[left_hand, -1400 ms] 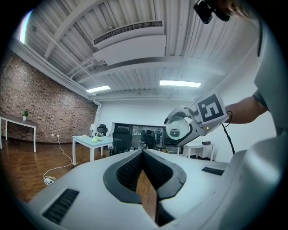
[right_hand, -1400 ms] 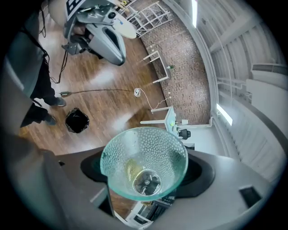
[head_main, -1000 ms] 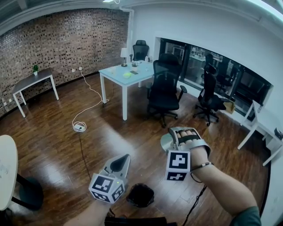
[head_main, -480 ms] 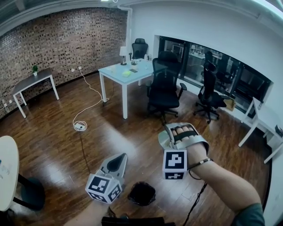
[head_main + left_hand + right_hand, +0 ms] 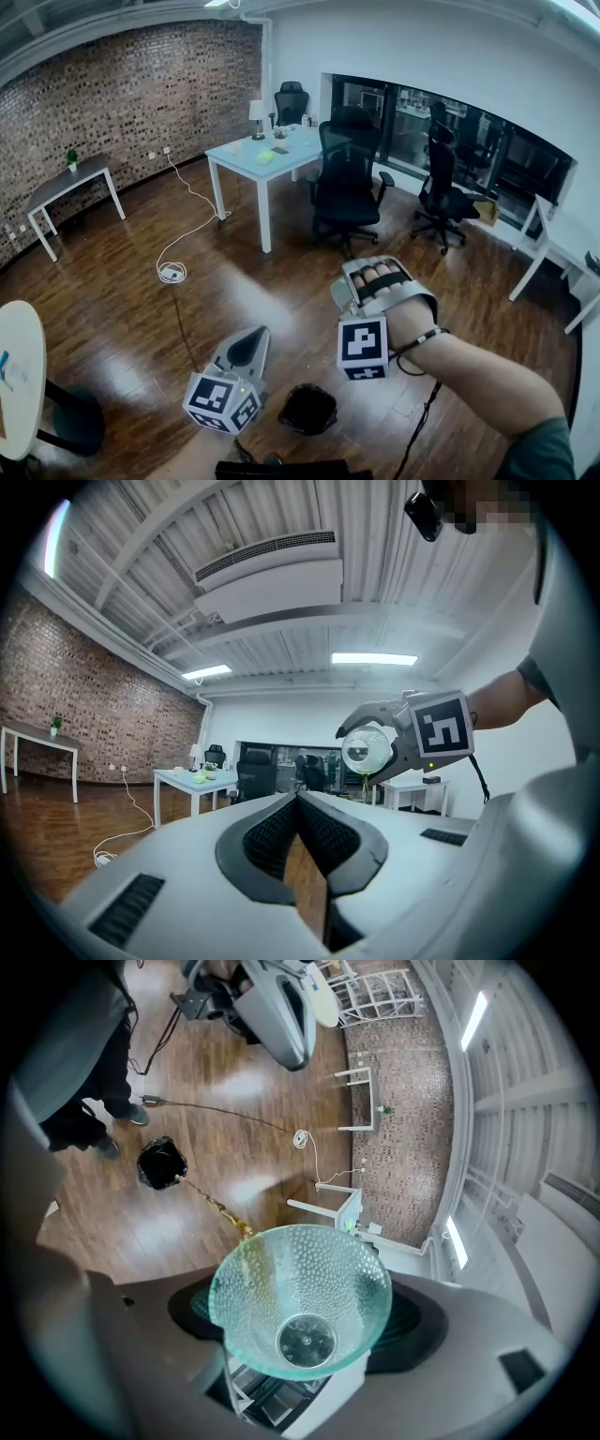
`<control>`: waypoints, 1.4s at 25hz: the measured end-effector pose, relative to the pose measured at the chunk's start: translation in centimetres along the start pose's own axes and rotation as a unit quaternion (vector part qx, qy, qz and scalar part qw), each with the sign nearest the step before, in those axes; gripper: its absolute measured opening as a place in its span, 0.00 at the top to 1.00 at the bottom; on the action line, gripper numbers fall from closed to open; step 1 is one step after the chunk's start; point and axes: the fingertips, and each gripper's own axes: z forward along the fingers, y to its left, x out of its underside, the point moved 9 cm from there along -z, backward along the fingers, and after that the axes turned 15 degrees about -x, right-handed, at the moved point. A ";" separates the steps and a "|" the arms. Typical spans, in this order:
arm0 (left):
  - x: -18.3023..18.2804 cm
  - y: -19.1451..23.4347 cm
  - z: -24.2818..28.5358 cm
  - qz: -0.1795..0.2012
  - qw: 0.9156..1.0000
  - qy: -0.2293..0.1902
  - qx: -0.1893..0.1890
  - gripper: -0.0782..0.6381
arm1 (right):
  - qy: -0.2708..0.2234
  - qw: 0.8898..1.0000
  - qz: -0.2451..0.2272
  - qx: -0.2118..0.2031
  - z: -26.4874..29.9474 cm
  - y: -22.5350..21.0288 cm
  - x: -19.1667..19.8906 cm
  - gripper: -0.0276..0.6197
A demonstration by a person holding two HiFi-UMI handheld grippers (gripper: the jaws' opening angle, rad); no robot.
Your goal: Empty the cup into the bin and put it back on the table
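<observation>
The right hand-held gripper (image 5: 354, 284) holds the cup (image 5: 300, 1297) high above the floor, its jaws wide around the glass wall. The cup is tipped, so its long axis slants down and its mouth faces the bin (image 5: 307, 410). The bin stands on the floor, well below the cup and to its near left. A thin stream (image 5: 220, 1208) goes from the lip toward the bin. The left hand-held gripper (image 5: 258, 334) has its jaws together with nothing between them. It hangs nearer to the bin but I think it only waits; the right hand must hold this slant until the cup is empty
</observation>
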 end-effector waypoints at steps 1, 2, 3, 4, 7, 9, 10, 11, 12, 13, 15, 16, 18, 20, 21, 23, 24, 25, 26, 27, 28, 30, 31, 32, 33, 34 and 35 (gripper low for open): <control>0.0 0.0 0.0 0.000 1.000 -0.001 0.000 0.90 | 0.002 1.000 -0.001 0.001 0.0 -0.1 0.0 0.33; 0.0 0.1 0.0 0.000 1.000 -0.002 -0.001 0.90 | 0.003 1.000 -0.002 0.002 0.0 -0.1 0.0 0.33; 0.0 0.1 0.0 0.000 1.000 -0.003 -0.001 0.90 | 0.005 1.000 -0.002 0.003 0.0 -0.2 0.0 0.33; 0.0 0.2 -0.1 0.001 1.000 -0.002 -0.001 0.90 | 0.007 1.000 -0.003 0.004 0.0 -0.4 0.0 0.33; 0.1 0.5 -0.2 0.001 1.000 0.000 -0.003 0.90 | 0.012 1.000 -0.010 0.007 -0.1 -0.7 -0.2 0.33; 0.1 0.6 -0.2 0.001 1.000 0.000 -0.005 0.90 | 0.013 1.000 -0.014 0.008 0.0 -0.7 -0.4 0.33; 0.1 0.7 -0.2 0.002 1.000 0.000 -0.005 0.90 | 0.015 1.000 -0.015 0.009 0.0 -0.8 -0.5 0.33; 0.0 0.8 -0.2 0.003 1.000 0.000 -0.004 0.90 | 0.016 1.000 -0.015 0.010 0.0 -0.8 -0.5 0.33; 0.0 0.8 -0.2 0.003 1.000 0.000 -0.004 0.90 | 0.017 1.000 -0.015 0.010 0.0 -0.9 -0.5 0.33; 0.0 0.8 -0.2 0.003 1.000 0.000 -0.003 0.90 | 0.017 1.000 -0.016 0.010 -0.1 -0.9 -0.6 0.33; 0.1 0.7 -0.4 0.003 1.000 0.003 -0.002 0.90 | 0.018 1.000 -0.021 0.010 -0.1 -0.8 -0.8 0.33; 0.1 0.6 -0.5 0.005 1.000 0.003 -0.002 0.90 | 0.018 0.999 -0.024 0.011 -0.2 -0.8 -0.9 0.33; 0.1 0.5 -0.5 0.008 1.000 0.004 0.000 0.90 | 0.018 0.999 -0.028 0.015 -0.3 -0.8 -0.9 0.33; 0.1 0.6 -0.5 0.010 1.000 0.002 0.001 0.90 | 0.018 0.999 -0.032 0.019 -0.3 -0.8 -1.1 0.33; 0.0 0.7 -0.6 0.011 1.000 -0.003 -0.002 0.90 | 0.020 0.999 -0.035 0.020 -0.3 -0.9 -1.2 0.33; -0.3 0.9 -0.8 0.016 1.000 -0.013 -0.012 0.90 | 0.025 0.998 -0.045 0.025 -0.2 -1.0 -1.3 0.33; -0.4 1.1 -0.8 0.017 1.000 -0.016 -0.016 0.90 | 0.028 0.998 -0.050 0.028 -0.2 -1.2 -1.3 0.33; -0.4 1.2 -0.8 0.016 1.000 -0.016 -0.019 0.90 | 0.030 0.998 -0.053 0.032 -0.2 -1.2 -1.4 0.33; -0.4 1.2 -0.8 0.015 1.000 -0.016 -0.021 0.90 | 0.029 0.998 -0.054 0.034 -0.2 -1.2 -1.4 0.33; -0.4 1.2 -0.7 0.013 1.000 -0.015 -0.021 0.90 | 0.027 0.998 -0.053 0.035 -0.3 -1.2 -1.4 0.33; -0.4 1.1 -0.7 0.011 1.000 -0.013 -0.020 0.90 | 0.024 0.998 -0.051 0.035 -0.5 -1.2 -1.4 0.33; -0.3 1.0 -0.6 0.013 1.000 -0.010 -0.014 0.90 | 0.024 0.998 -0.052 0.037 -0.5 -1.1 -1.5 0.33; -0.2 1.0 -0.5 0.016 1.000 -0.009 -0.010 0.90 | 0.025 0.997 -0.054 0.038 -0.5 -1.1 -1.6 0.33; -0.1 0.9 -0.5 0.018 1.000 -0.008 -0.006 0.90 | 0.027 0.997 -0.056 0.039 -0.5 -1.1 -1.6 0.33; 0.0 0.9 -0.4 0.020 1.000 -0.007 -0.006 0.90 | 0.028 0.997 -0.058 0.039 -0.5 -1.1 -1.6 0.33; 0.1 0.9 -0.3 0.019 1.000 -0.005 -0.007 0.90 | 0.028 0.997 -0.060 0.040 -0.4 -1.1 -1.6 0.33; 0.2 1.0 -0.3 0.018 1.000 -0.004 -0.009 0.90 | 0.028 0.997 -0.062 0.042 -0.4 -1.2 -1.6 0.33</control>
